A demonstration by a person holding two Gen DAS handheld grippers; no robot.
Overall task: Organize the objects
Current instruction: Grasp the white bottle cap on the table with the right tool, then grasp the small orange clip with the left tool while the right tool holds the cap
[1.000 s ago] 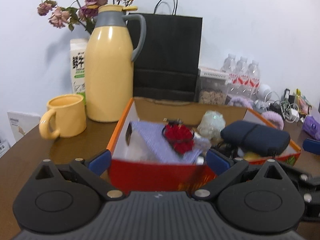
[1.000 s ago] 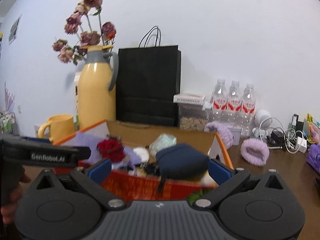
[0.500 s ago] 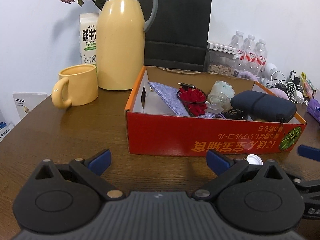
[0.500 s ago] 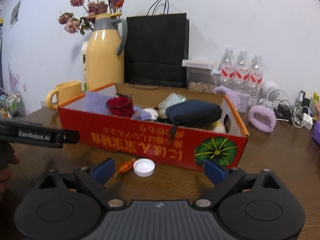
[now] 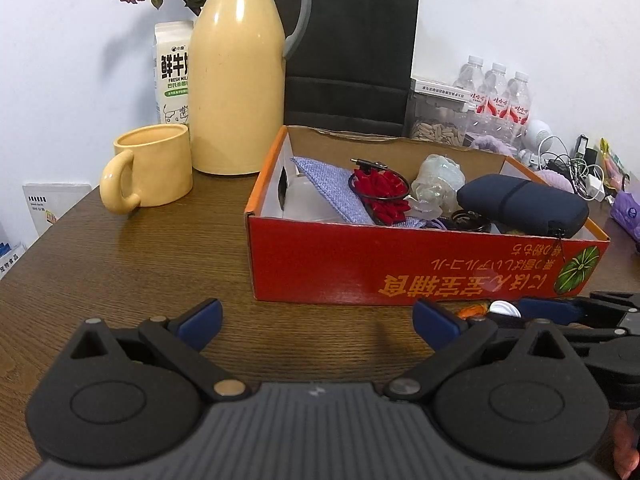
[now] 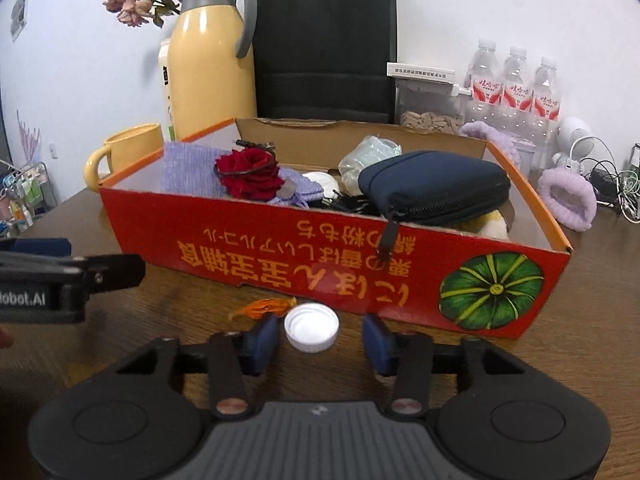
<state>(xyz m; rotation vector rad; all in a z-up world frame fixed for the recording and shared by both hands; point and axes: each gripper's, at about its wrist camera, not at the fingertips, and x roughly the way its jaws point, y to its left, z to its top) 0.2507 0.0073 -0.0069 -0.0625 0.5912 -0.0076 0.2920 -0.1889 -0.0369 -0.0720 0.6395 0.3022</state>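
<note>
A white bottle cap [image 6: 311, 327] lies on the brown table just in front of the red cardboard box [image 6: 248, 252], beside an orange scrap [image 6: 264, 307]. My right gripper [image 6: 320, 338] is low over the table with its jaws closing around the cap. The left pad is almost at the cap's rim, and a strip of table still shows before the right pad. In the left wrist view the cap [image 5: 505, 309] peeks out beside the right gripper's fingers [image 5: 548, 307]. My left gripper [image 5: 316, 316] stands wide open and empty over the table before the box [image 5: 360, 264].
The box holds a navy pouch [image 6: 432, 188], a red rose [image 6: 248, 178], a lilac cloth and small items. Behind it stand a yellow flask [image 5: 236, 92], a yellow mug [image 5: 154, 168], a black bag, water bottles [image 6: 516, 88], purple bands [image 6: 568, 200] and cables.
My right gripper has sunk toward the table and its jaws have narrowed from wide open to just around the cap. The left gripper has tilted down slightly and stays open.
</note>
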